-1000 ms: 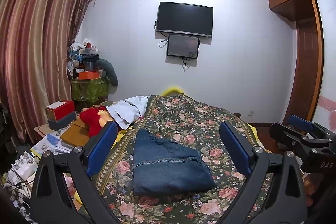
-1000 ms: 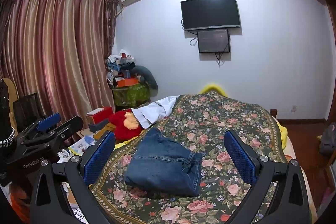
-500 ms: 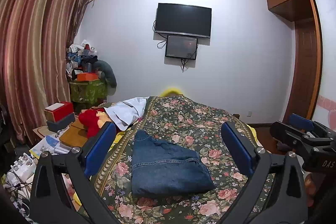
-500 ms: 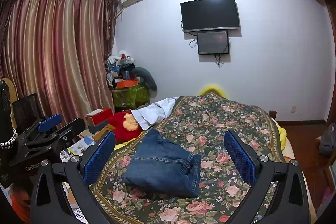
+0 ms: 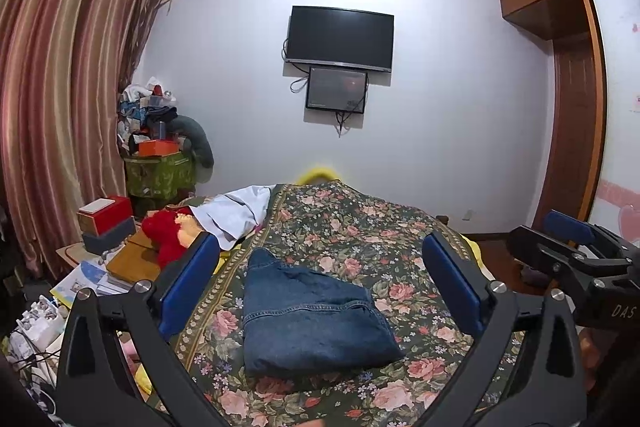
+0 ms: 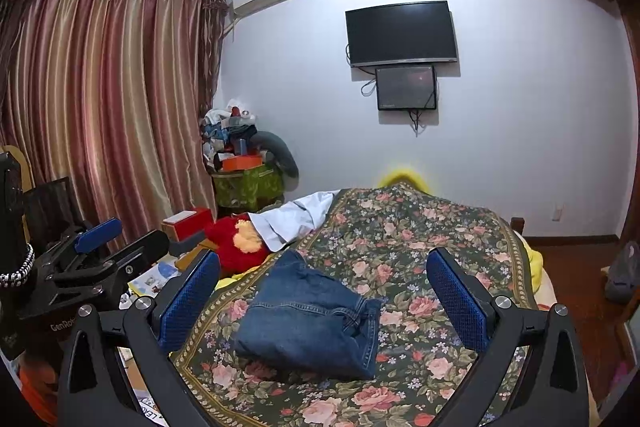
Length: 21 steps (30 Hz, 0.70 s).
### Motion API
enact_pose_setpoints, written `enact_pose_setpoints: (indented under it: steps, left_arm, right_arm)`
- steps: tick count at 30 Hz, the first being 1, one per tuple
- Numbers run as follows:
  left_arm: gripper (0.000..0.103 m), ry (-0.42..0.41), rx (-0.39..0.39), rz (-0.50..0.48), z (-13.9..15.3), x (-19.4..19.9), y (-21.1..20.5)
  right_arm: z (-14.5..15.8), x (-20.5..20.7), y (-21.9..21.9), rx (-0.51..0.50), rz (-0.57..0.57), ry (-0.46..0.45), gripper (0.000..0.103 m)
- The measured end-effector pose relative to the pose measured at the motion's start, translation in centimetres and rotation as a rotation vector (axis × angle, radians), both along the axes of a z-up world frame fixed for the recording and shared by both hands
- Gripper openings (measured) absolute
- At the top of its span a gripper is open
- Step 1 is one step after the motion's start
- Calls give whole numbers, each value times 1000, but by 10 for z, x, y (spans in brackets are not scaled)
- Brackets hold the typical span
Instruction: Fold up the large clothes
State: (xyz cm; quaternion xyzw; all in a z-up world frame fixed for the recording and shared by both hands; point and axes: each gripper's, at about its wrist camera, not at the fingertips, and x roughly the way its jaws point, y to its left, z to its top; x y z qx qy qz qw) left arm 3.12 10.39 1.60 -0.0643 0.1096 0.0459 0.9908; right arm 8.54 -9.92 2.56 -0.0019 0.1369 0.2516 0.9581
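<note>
The jeans (image 5: 312,315) lay folded into a thick bundle on the floral bedspread (image 5: 360,227), near the bed's left edge, where both hands could reach them. The left tool (image 5: 320,287) and the right tool (image 6: 324,295) each stood wide, holding nothing, raised above the bed and apart from the denim. The fold looked finished, which probably explained the held-back tools.
</note>
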Motion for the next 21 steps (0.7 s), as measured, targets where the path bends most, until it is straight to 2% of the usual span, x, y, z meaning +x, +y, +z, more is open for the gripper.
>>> enact_pose_setpoints:
  steps: [21]
  left_arm:
    - [102, 1, -7, -17, 0, 0, 0]
  right_arm:
    - [-1, 2, 4, 9, -25, 15, 103]
